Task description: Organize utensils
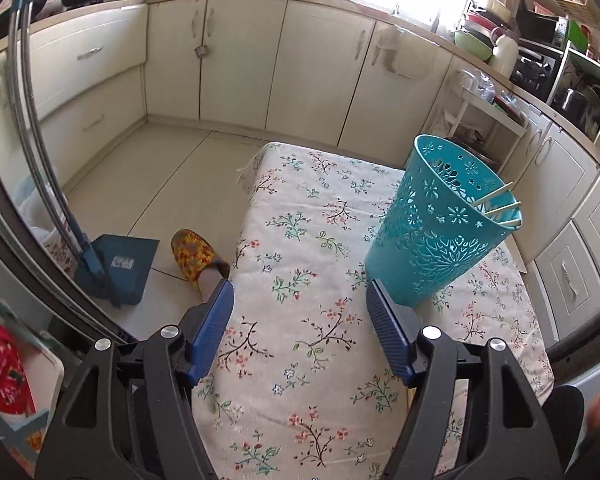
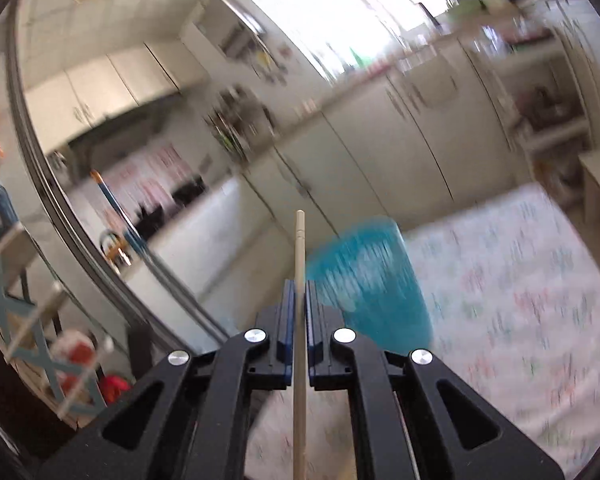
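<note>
Lying clamped between jaws: chopstick (image 2: 299, 280)

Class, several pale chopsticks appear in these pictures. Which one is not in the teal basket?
The chopstick clamped in the right gripper; the other chopsticks lean on the rim inside the teal basket.

Tabletop (image 1: 324, 240): matt woven cloth with a printed floral pattern. Basket (image 1: 440, 232): glossy teal plastic, perforated. Chopstick (image 2: 299, 320): smooth, pale, wood-like, matt. Fingers (image 1: 384, 320): ribbed blue pads on matt black plastic. Cabinets (image 1: 312, 64): smooth cream fronts with a slight sheen.
</note>
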`<move>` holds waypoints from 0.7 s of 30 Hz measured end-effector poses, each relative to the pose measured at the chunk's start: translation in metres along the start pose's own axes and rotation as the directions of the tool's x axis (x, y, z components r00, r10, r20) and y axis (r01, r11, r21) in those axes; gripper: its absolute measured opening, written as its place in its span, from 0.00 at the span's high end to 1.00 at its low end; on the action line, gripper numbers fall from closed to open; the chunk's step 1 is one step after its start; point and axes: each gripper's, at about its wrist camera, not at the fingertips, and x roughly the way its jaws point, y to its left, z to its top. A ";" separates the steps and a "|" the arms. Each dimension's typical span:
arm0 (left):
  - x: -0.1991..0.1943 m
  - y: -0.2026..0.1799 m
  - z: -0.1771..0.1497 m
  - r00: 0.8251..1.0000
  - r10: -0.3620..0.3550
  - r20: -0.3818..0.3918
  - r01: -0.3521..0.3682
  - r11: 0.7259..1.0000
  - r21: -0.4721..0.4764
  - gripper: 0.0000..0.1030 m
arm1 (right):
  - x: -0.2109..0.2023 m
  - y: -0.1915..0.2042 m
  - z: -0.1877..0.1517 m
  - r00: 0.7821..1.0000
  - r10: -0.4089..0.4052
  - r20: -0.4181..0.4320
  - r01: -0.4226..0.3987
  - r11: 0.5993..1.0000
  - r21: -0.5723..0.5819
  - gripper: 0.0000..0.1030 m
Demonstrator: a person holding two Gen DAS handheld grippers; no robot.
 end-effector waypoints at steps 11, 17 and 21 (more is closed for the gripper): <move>-0.027 -0.002 -0.001 0.998 -0.023 0.060 0.023 1.000 0.001 0.34 | 0.133 0.005 0.034 0.976 -0.184 0.118 0.196 0.975 -0.107 0.94; -0.022 0.004 -0.004 0.999 -0.039 0.035 0.040 0.999 -0.027 0.34 | 0.141 0.000 0.010 0.976 -0.216 0.025 0.218 0.966 -0.141 0.94; -0.024 0.004 -0.006 0.998 -0.039 0.039 0.040 0.999 -0.026 0.34 | 0.138 -0.001 0.005 0.976 -0.219 -0.011 0.214 0.964 -0.157 0.93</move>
